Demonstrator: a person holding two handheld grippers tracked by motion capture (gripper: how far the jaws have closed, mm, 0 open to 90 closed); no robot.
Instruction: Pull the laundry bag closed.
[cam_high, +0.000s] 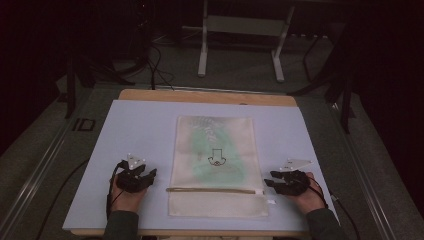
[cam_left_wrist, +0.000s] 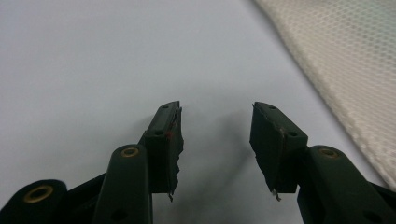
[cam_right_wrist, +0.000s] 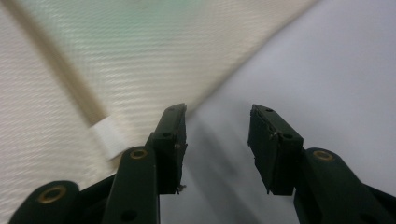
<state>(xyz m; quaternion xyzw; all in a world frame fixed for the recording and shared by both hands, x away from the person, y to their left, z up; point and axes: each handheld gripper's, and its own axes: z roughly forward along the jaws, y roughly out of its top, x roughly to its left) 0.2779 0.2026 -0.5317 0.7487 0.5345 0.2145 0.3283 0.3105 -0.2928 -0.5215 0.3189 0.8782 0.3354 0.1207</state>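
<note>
Pouch (cam_high: 216, 165): cream mesh zip pouch, flat on the pale blue mat (cam_high: 140, 130), roughly at the mat's middle, its bottom edge close to the mat's near edge.
Pouch print: faded green patch with a small dark outline drawing at its centre.
Zipper (cam_high: 215, 190): tan strip running across the pouch near its lower end, parallel to the mat's near edge; looks shut.
Zipper tab (cam_right_wrist: 108, 136): small white tab at the zipper's right end, just left of the right gripper's left jaw in the right gripper view.
Left gripper (cam_high: 150, 176): on the mat left of the pouch, near the mat's near-left corner, tips pointing toward the pouch's left edge; close to the pouch but apart from it.
Left fingers (cam_left_wrist: 164, 140): spread wide, only bare mat between them; mesh pouch edge at upper right of the left gripper view.
Right gripper (cam_high: 269, 183): on the mat right of the pouch, near the near-right corner, tips just beside the zipper's right end.
Right fingers (cam_right_wrist: 275, 144): spread wide, nothing pinched; bare mat between them, left jaw right over the pouch's edge.
Hands: each holds its gripper low over the mat, sleeves at the near edge.
Table (cam_high: 210, 96): wooden, strip visible past the mat's far edge.
</note>
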